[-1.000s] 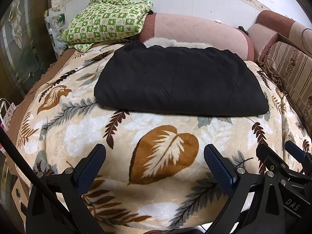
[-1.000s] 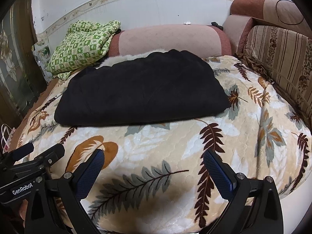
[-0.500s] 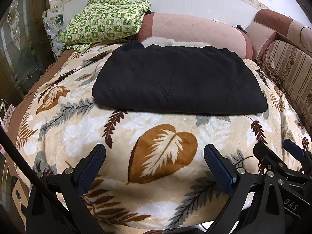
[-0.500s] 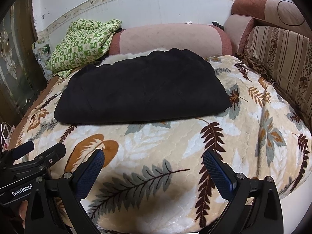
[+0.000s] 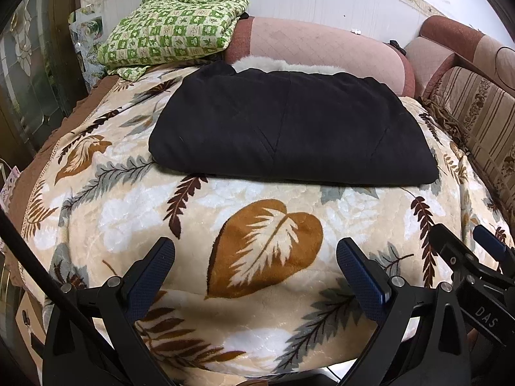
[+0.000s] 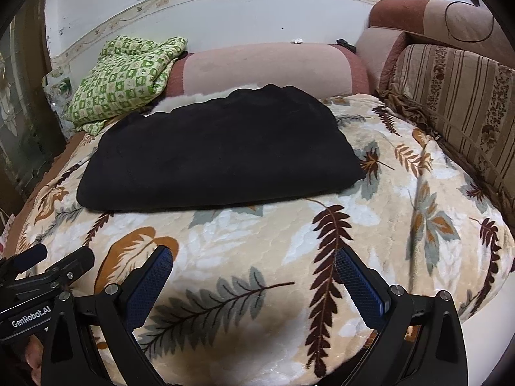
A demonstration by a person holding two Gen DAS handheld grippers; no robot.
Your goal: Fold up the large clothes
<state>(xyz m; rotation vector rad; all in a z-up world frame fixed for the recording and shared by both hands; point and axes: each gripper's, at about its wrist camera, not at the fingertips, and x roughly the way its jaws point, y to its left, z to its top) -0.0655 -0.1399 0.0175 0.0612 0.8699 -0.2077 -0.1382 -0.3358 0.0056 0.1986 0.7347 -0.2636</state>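
A large black garment [image 5: 289, 128] lies folded into a thick rectangle on the leaf-patterned blanket [image 5: 264, 244], toward the far side of the bed; it also shows in the right wrist view [image 6: 219, 154]. White fur trim [image 5: 283, 64] peeks out behind its far edge. My left gripper [image 5: 256, 267] is open and empty, hovering over the blanket's near edge, well short of the garment. My right gripper [image 6: 254, 273] is open and empty, beside the left one. The right gripper shows at the lower right of the left wrist view [image 5: 476, 267], and the left gripper at the lower left of the right wrist view [image 6: 48, 267].
A green checked quilt [image 5: 170, 29] is piled at the far left against a pink bolster [image 5: 322, 48]. A striped sofa back [image 6: 457, 103] runs along the right side. A dark wooden door [image 5: 29, 74] stands at the left.
Both grippers have edged slightly forward and up, so the garment sits a little lower in the views. The garment has not moved and both grippers stay open.
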